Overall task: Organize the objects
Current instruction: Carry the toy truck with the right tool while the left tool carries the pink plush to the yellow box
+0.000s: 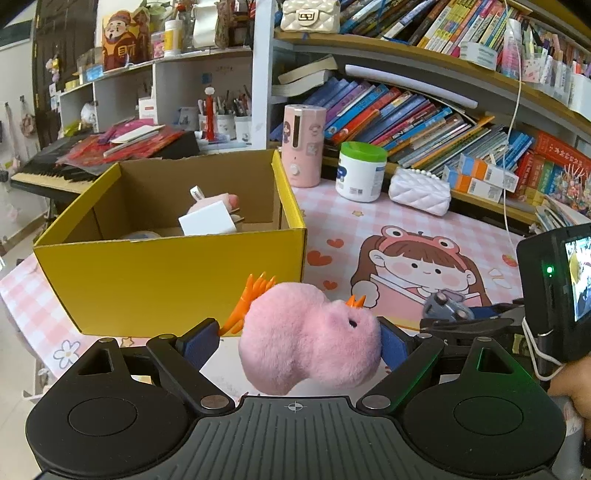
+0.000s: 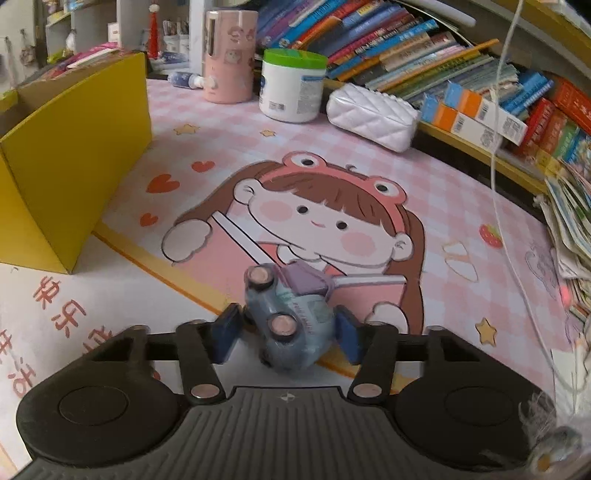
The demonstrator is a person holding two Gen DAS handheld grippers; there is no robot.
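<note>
Two grippers are at work, each with one toy. The left gripper (image 1: 299, 341) is clenched on one pink plush toy (image 1: 310, 338) with orange spikes, its blue pads pressing both sides of the fluffy body, held above the worktop (image 1: 424, 221) just in front of the yellow box. The right gripper (image 2: 286, 332) is grasping one small grey-blue toy car (image 2: 290, 317), turned on its side so two of its wheels face the camera; the same car (image 1: 445, 304) shows in the left view, off to the right of the plush toy.

One container stands on the worktop: an open yellow cardboard box (image 1: 177, 280), brown inside. In it lie one white block (image 1: 207, 222), one pink soft thing (image 1: 221, 203) with a white tag behind the block, and a pale round object at the lower left that is too hidden to name.

At the back of the pink cartoon mat (image 2: 443, 177) stand one pink cylindrical appliance (image 1: 303, 146), one white tub with a green lid (image 1: 361, 171) and one white quilted purse (image 1: 421, 192), side by side along the shelf edge. A second cream quilted purse (image 1: 310, 14) sits on the upper shelf. Rows of books (image 1: 406, 110), too many to count, fill the bookshelf behind
</note>
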